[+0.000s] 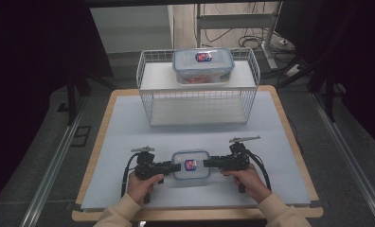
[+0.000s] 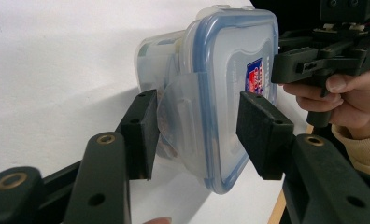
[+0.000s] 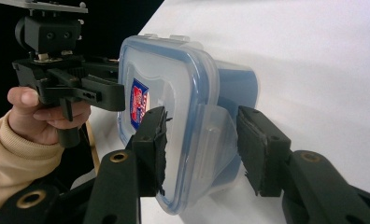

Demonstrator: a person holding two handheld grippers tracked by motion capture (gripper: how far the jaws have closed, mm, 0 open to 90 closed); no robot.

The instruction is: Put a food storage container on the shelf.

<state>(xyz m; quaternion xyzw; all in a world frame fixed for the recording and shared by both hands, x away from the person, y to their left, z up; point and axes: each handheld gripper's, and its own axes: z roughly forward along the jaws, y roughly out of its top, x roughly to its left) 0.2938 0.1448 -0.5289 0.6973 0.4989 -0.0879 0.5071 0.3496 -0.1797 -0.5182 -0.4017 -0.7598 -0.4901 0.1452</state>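
A small clear container with a blue-rimmed lid and a red-blue label (image 1: 191, 164) sits on the pale mat near the front of the table. My left gripper (image 1: 177, 167) is at its left end and my right gripper (image 1: 206, 163) at its right end. In the left gripper view, the open left gripper (image 2: 199, 135) straddles the container (image 2: 230, 60) at its clear side flap (image 2: 183, 107). In the right gripper view, the open right gripper (image 3: 204, 149) straddles the opposite flap (image 3: 213, 135) of the container (image 3: 174, 70), with gaps beside both pads.
A white wire basket shelf (image 1: 198, 97) stands at the back of the mat. On its top sits a larger blue-rimmed container (image 1: 203, 65) with red contents. The wooden table edge (image 1: 290, 127) frames the mat; dark floor lies around it.
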